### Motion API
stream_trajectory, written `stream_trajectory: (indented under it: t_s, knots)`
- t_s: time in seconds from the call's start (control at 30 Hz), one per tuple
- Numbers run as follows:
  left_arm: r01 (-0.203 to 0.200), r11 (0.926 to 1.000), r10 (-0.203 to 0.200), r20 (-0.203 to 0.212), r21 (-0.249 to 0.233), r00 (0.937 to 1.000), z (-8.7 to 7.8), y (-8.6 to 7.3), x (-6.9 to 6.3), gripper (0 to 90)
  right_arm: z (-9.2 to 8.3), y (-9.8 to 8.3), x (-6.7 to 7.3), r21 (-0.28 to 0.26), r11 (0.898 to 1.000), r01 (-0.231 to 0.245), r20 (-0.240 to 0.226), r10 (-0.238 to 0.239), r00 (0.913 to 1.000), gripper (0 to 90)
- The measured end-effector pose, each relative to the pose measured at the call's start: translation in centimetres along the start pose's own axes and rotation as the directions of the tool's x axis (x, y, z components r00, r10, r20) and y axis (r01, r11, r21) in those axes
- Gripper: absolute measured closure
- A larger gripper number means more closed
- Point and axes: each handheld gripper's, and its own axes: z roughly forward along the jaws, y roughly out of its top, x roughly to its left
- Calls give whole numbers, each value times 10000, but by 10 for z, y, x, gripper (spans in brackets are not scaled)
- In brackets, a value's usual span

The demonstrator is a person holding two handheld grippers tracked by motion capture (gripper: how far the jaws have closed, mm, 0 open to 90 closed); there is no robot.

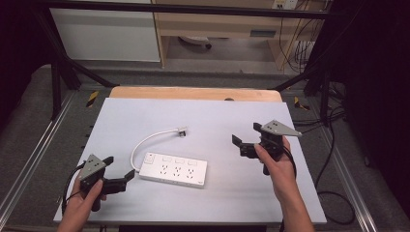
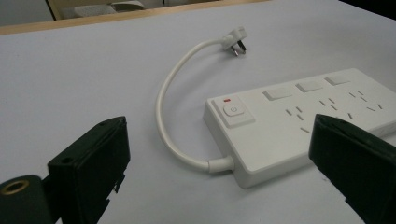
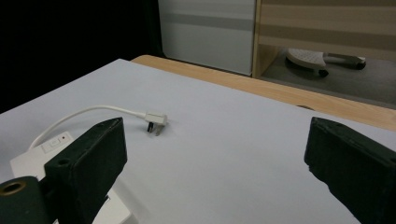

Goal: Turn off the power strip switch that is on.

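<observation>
Although both tongs hover over the bench (image 1: 217,116), nothing looks handled yet: I judge the work hardly begun, with every grasp still to come. One bench carries everything, its pale sheet bare apart from the things named here. One white power strip (image 1: 174,170) lies flat near the front, left of centre, with one short white cord (image 1: 145,140) curving from its left end toward the far side and ending in one plug (image 1: 182,131) that lies loose on the sheet. The left tongs (image 1: 122,175), just left of the strip, stand wide open and hold nothing. The right tongs (image 1: 244,145), well apart on the right, are likewise spread wide and empty. On the strip sit one power button (image 2: 233,111) and three small switches.
</observation>
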Motion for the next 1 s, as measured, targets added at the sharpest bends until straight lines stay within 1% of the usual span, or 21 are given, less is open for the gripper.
stream_trajectory:
  t_s: [0.1, 0.2, 0.3, 0.5, 0.67, 0.73, 0.8, 0.93, 1.0]
  knots:
    - [-16, 10000, 16, 20, 29, 10000, 0, 0, 0, 52, -11, -3, -8, -83, 10000, -13, 201, 15, 9998, 64]
    - [-25, 10000, 25, 13, 9, 10000, 0, 0, -1, 52, -19, -10, -17, -63, 9999, -160, 406, 162, 9990, 57]
    - [-31, 10000, 31, 5, 6, 10000, 0, 0, -1, 51, -24, -18, -24, 74, 9998, -180, 726, 174, 9972, 44]
    - [-17, 10000, 17, 1, 2, 10000, 0, 0, 0, 52, -33, -33, -35, 83, 9993, -353, 1042, 343, 9940, 36]
    - [-22, 10000, 22, 23, -7, 10000, 0, 0, -1, 51, -37, -45, -42, -60, 9992, -390, 1302, 395, 9907, 30]
    - [-34, 10000, 34, 2, -20, 10000, 0, 0, 0, 52, -37, -50, -46, -73, 9993, -356, 1616, 363, 9862, 31]
    - [-34, 10000, 33, -49, -44, 10000, -1, 1, 0, 52, -37, -56, -49, -77, 9989, -465, 1754, 471, 9834, 32]
    - [-37, 10000, 38, 18, -37, 10000, 0, 1, -1, 52, -35, -65, -54, 31, 9983, -576, 1831, 561, 9815, 33]
    - [-45, 10000, 45, 26, -47, 10000, 0, 1, -1, 52, -33, -70, -55, 142, 9984, -555, 1877, 519, 9809, 33]
